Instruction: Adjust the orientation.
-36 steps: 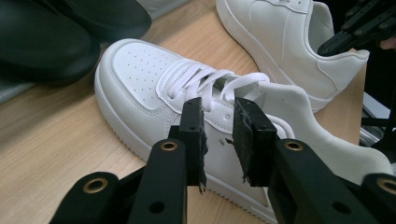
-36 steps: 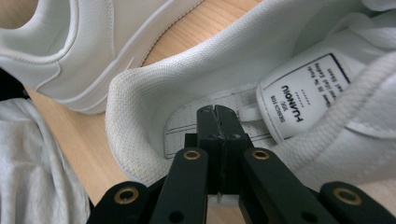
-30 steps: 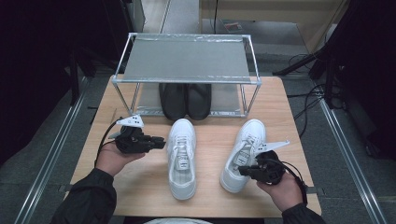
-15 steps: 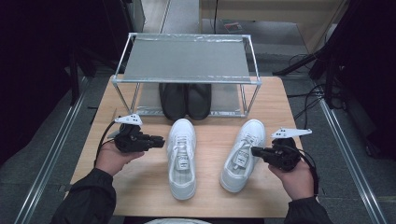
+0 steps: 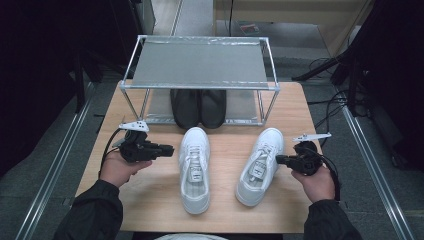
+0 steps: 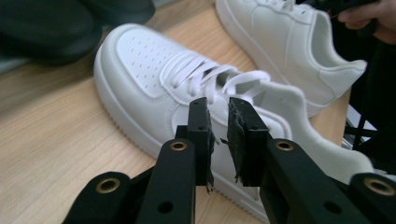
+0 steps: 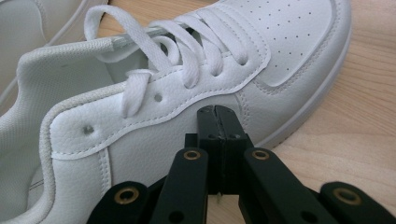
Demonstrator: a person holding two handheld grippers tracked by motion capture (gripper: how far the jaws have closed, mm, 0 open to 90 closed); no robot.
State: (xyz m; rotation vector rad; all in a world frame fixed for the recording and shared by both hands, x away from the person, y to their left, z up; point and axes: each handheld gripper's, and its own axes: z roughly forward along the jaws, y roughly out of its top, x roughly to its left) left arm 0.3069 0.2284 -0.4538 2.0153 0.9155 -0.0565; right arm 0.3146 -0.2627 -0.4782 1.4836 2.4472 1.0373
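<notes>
Two white sneakers lie on the surface: my left gripper (image 5: 167, 149), closing to a narrow empty gap, faces the left sneaker (image 5: 194, 167); my right gripper (image 5: 281, 159), pressed together, nears the right sneaker (image 5: 260, 165).

The desk (image 5: 150, 200) was light wood. On it stood a metal rack (image 5: 200, 62) at the far edge, black shoes (image 5: 198, 107) beneath it, and two white sneakers, left (image 5: 194, 169) and right (image 5: 260, 166), lay nearer, apart.
</notes>
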